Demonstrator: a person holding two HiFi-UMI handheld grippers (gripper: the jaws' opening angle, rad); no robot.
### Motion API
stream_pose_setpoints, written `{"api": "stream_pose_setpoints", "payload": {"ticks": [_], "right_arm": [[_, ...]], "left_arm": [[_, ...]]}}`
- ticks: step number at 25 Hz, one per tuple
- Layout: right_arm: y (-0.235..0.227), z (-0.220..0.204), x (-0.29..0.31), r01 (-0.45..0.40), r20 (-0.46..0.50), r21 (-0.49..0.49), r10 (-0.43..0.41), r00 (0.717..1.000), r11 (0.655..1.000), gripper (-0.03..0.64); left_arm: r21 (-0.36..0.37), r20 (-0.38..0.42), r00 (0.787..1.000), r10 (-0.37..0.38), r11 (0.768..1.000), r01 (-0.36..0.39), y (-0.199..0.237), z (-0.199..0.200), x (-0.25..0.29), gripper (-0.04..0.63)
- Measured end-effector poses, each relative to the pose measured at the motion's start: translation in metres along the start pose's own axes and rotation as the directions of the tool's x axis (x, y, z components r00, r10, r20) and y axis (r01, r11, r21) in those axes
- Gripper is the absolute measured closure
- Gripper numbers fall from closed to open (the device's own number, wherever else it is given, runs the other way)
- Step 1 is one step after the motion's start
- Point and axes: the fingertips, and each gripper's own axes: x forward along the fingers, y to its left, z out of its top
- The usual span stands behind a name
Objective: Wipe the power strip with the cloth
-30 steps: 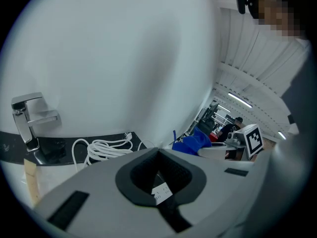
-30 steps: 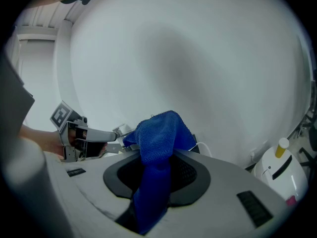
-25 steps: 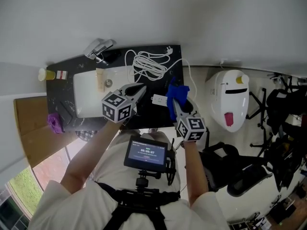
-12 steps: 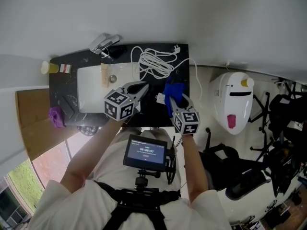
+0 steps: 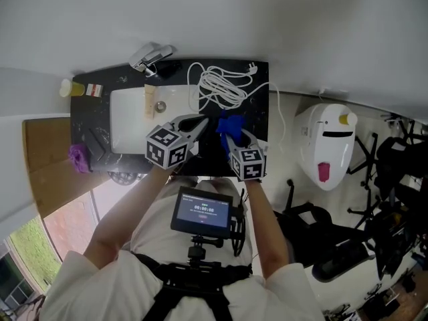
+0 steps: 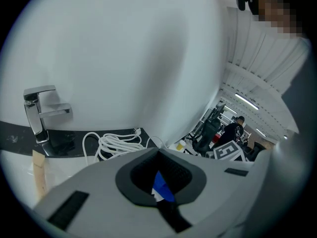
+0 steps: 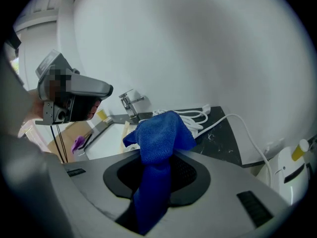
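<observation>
The left gripper (image 5: 199, 121) hangs over the black worktop's (image 5: 259, 116) front edge, its 2 jaws together on nothing. Just right of it, the right gripper (image 5: 229, 136) has its jaws clamped on the blue cloth (image 5: 232, 123). Beyond them, the white sink (image 5: 130, 122) sits toward the left. A coiled white cable (image 5: 217, 85) fills the back right corner. The power strip itself cannot be made out.
</observation>
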Motion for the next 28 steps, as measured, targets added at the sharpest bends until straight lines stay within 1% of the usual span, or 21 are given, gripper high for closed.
{"api": "stream_pose_setpoints", "payload": {"ticks": [4, 9, 11, 17, 24, 28], "right_arm": [[0.008, -0.017, 0.010, -0.003, -0.054, -0.012, 0.002, 0.999, 1.000, 0.509], [0.004, -0.049, 0.022, 0.021, -0.144, -0.018, -0.024, 0.989, 1.000, 0.509], [0.002, -0.059, 0.024, 0.027, -0.161, -0.012, -0.029, 0.987, 1.000, 0.509], [0.000, -0.061, 0.026, 0.011, -0.143, 0.020, -0.009, 0.990, 1.000, 0.509], [0.000, -0.062, 0.025, -0.001, -0.129, 0.007, 0.002, 0.992, 1.000, 0.509], [-0.001, -0.062, 0.023, -0.007, -0.135, 0.018, 0.009, 0.991, 1.000, 0.509]], "left_arm": [[-0.002, 0.002, 1.000, 0.003, 1.000, -0.003, 0.001, -0.004, -0.002, 0.595], [-0.007, 0.000, 1.000, 0.007, 1.000, -0.007, 0.001, -0.009, -0.005, 0.595], [-0.007, -0.001, 1.000, 0.006, 1.000, -0.006, -0.002, -0.010, -0.007, 0.595], [-0.007, -0.001, 1.000, 0.007, 1.000, -0.007, -0.006, -0.012, -0.009, 0.595], [-0.005, -0.002, 1.000, 0.005, 1.000, -0.005, -0.012, -0.014, -0.009, 0.595], [-0.002, -0.003, 1.000, 0.004, 1.000, -0.004, -0.018, -0.015, -0.009, 0.595]]}}
